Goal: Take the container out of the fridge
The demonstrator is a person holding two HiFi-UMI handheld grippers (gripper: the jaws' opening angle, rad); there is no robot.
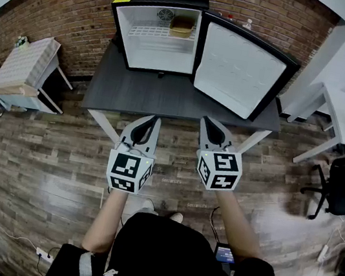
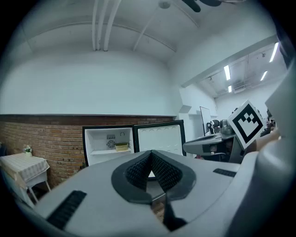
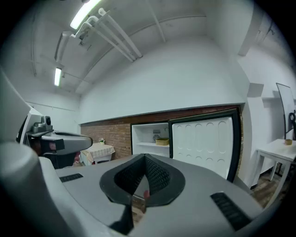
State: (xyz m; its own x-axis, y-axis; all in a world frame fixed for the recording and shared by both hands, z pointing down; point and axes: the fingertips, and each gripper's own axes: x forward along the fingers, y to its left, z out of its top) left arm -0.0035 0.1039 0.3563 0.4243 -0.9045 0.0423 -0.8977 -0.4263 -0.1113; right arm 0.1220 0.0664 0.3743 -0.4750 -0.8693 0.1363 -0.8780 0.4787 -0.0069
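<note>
- One container: a shallow yellowish tub on the upper wire shelf of the fridge, at the right side near the back wall. Nothing else is visible inside.
- Handling, my guess: a small plastic tub, light and fairly stiff. The smooth sides could slip. Contents can't be seen, so keep it level.
- Best hold is probably the front rim or side wall facing the opening, pinched across the lip.
- One fridge, with its door swung wide to the right, on one dark table.
- Two grippers. Left gripper has its jaws closed tip to tip with nothing between them. Right gripper is the same, closed and empty.
- Both are side by side, well short of the fridge, pointing at it roughly level.
- They need to open before reaching in.
</note>
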